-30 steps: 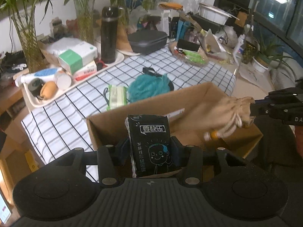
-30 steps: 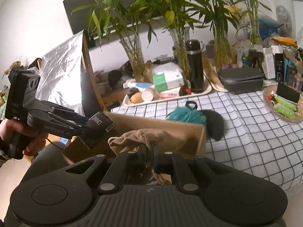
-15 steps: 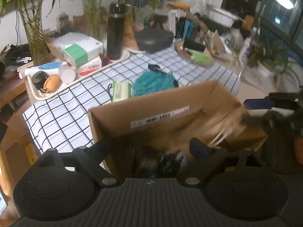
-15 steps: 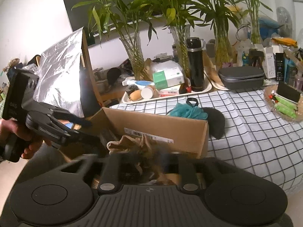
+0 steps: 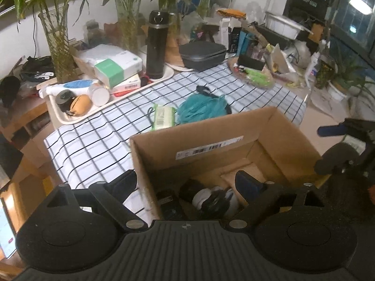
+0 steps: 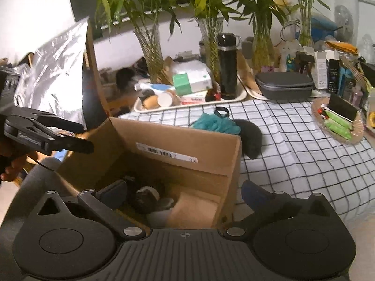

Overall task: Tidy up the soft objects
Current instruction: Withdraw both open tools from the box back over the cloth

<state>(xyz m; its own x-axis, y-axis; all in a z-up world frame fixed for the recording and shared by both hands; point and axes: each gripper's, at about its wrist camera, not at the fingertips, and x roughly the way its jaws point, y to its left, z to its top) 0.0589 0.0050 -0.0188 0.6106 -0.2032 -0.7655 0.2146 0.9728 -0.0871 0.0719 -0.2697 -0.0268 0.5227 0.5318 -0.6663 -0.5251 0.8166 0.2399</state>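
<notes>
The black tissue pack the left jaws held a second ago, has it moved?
Yes. It left the left gripper and now lies low inside the cardboard box, below the barcode label that it earlier stood in front of.

Open-topped cardboard box (image 5: pixel 234 126) reachable from above (dark bundles (image 5: pixel 211 199) on its floor), teal puff (image 5: pixel 201 107) just behind.

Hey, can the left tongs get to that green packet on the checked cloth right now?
Probably yes. The left tongs stand open and empty over the cardboard box, and the green packet lies bare just beyond its far wall, nothing on top; they would only have to clear that wall.
</notes>
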